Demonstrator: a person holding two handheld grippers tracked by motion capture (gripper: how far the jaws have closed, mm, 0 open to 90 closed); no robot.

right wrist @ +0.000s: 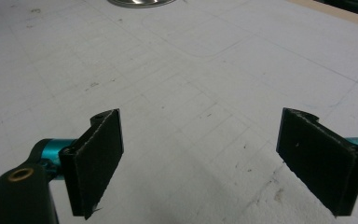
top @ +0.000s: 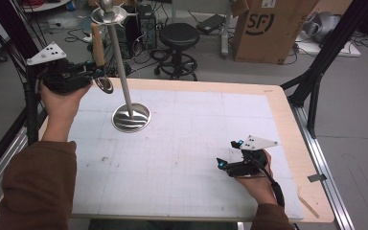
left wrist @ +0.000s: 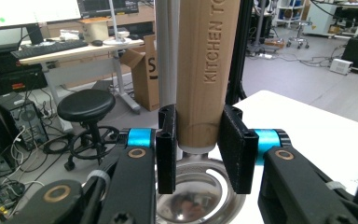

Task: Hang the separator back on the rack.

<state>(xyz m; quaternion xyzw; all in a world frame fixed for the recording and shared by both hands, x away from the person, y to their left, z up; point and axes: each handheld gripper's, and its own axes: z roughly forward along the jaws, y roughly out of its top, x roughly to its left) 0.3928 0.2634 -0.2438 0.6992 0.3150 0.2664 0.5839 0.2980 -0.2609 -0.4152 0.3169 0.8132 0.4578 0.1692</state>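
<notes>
Two hand-held grippers: left (top: 97,72) pinching ladle (top: 98,48) near table (top: 278,120) corner, right (top: 224,164) spread mid-mat.

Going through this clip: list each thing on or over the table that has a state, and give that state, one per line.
left gripper: shut on the wooden handle of the utensil, raised beside the stand.
utensil: held upright, handle up, metal bowl down.
stand: upright on the table, nothing hanging on it.
right gripper: open, holding nothing, low over the table.
</notes>
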